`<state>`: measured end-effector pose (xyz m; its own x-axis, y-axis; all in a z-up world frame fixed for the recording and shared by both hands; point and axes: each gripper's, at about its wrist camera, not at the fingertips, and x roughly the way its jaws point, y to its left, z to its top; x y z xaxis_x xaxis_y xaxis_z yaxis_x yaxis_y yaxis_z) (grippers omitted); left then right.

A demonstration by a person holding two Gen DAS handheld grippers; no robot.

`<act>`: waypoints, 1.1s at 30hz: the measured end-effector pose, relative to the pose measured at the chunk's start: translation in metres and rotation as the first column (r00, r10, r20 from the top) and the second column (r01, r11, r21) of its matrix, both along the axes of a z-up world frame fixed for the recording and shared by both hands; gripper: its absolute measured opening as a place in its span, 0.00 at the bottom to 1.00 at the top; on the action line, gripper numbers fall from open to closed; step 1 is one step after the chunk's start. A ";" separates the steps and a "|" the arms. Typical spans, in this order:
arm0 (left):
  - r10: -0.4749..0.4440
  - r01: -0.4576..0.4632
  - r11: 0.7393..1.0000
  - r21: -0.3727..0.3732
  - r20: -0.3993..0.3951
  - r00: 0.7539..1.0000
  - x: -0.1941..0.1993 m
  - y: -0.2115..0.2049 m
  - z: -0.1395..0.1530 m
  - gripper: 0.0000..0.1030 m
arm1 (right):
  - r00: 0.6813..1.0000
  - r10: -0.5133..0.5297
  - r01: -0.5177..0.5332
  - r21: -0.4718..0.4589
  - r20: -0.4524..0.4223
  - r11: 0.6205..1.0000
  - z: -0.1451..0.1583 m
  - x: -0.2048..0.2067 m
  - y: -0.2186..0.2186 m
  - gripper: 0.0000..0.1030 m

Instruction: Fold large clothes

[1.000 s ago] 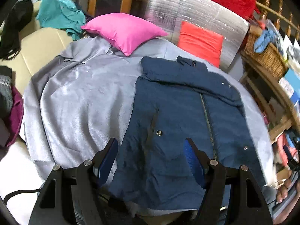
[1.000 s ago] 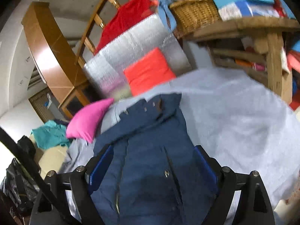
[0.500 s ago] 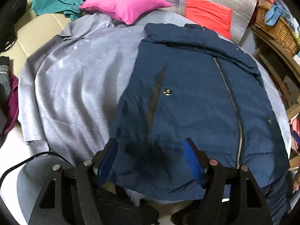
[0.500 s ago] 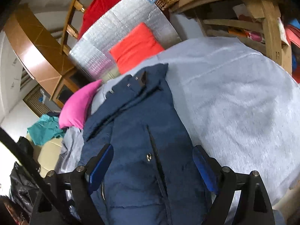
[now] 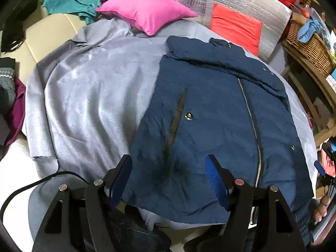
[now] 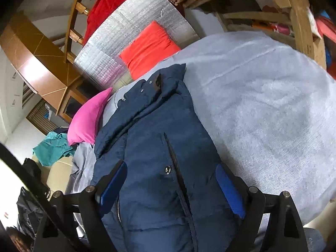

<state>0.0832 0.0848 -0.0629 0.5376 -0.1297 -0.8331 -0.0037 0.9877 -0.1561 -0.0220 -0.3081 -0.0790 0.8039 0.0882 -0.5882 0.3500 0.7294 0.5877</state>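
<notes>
On the grey sheet [image 5: 90, 96] the navy jacket [image 5: 212, 113] lay flat and zipped, unfolded, with both the left tool [image 5: 168, 180] and right tool [image 6: 172, 187] gaping empty above its hem.

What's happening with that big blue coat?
A person is holding a gripper in each hand over a navy jacket spread flat, zipped up, on a grey cloth. The left gripper and the right gripper both hang just above the jacket's bottom end with jaws open, gripping nothing. No folding has started. A pink pillow sits at the far end.
</notes>
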 end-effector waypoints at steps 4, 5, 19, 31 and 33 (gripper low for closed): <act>0.014 -0.014 0.999 -0.035 0.007 1.000 0.007 -0.002 0.008 0.70 | 1.000 -0.016 0.016 0.028 -0.008 0.999 -0.004 0.001 -0.002 0.86; 0.001 0.000 0.999 -0.046 0.014 1.000 0.007 -0.008 0.014 0.70 | 1.000 -0.019 0.019 0.024 -0.015 1.000 -0.004 0.001 -0.002 0.86; -0.028 0.028 0.999 0.024 -0.027 0.999 0.027 -0.027 -0.002 0.71 | 0.994 0.015 -0.019 -0.040 -0.107 0.999 -0.012 0.004 0.004 0.86; -0.043 0.051 0.995 0.089 -0.093 0.995 0.040 -0.028 -0.057 0.71 | 0.945 0.003 -0.016 -0.038 -0.326 0.999 -0.042 0.013 0.006 0.84; -0.056 0.058 0.997 0.059 -0.037 0.998 0.035 -0.020 -0.050 0.71 | 0.940 -0.018 0.010 -0.027 -0.340 1.000 -0.044 0.006 0.004 0.84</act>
<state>0.1181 0.0645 -0.1130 0.5008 -0.1086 -0.8587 0.0488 0.9941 -0.0973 -0.0156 -0.3038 -0.1231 0.5562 0.0607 -0.8288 0.5363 0.7356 0.4138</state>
